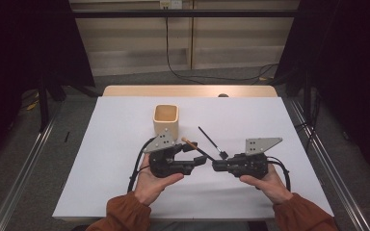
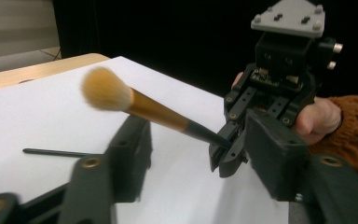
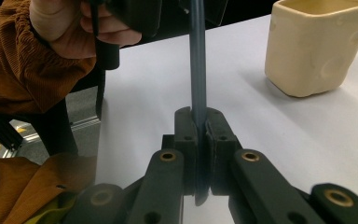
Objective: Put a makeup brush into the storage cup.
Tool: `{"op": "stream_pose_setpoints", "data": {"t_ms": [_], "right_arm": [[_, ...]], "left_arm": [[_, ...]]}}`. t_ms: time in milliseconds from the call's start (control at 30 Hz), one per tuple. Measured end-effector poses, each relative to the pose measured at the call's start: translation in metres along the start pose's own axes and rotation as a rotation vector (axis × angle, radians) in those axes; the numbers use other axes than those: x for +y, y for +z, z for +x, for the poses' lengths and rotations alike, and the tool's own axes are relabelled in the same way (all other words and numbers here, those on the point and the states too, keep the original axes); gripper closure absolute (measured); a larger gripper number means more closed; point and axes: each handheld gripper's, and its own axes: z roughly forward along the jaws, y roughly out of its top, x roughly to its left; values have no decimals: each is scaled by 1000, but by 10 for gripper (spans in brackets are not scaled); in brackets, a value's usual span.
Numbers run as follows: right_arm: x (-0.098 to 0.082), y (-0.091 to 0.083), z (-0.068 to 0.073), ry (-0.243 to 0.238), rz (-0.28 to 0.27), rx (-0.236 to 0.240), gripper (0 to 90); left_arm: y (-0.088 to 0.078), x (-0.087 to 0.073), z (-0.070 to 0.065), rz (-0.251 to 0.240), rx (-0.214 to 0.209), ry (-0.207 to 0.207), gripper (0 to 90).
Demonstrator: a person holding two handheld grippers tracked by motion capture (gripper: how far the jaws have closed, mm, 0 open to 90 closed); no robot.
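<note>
R gripper (image 3: 196, 140) clamped on makeup brush (image 2: 142, 106) handle end; L gripper (image 2: 196, 154) jaws apart either side of its shaft. Brush light, stiff, slick; bristles soft. Grab mid-handle.

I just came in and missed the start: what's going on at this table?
A person in rust-orange sleeves works two handheld black grippers over a white table. The right gripper is shut on the dark handle end of a tan-bristled makeup brush with a gold ferrule, holding it off the table. The left gripper has its fingers either side of the brush, not visibly gripping it. A thin black brush lies on the table, and a cream square ceramic cup stands behind.
</note>
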Motion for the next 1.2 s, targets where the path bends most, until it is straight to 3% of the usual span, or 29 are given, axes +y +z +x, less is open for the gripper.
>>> {"op": "stream_pose_setpoints", "data": {"t_ms": [133,367,500,1200], "right_arm": [[-1,0,0,-1,4,-4,851],[-1,2,0,-7,10,4,851],[-2,2,1,-10,19,3,851],[-6,7,1,-10,51,-3,824]], "left_arm": [[-1,1,3,-9,-20,-30,547],[-2,1,5,-17,-34,-36,687],[-1,1,5,-14,-45,-19,738],[3,6,-1,3,-136,-12,835]]}}
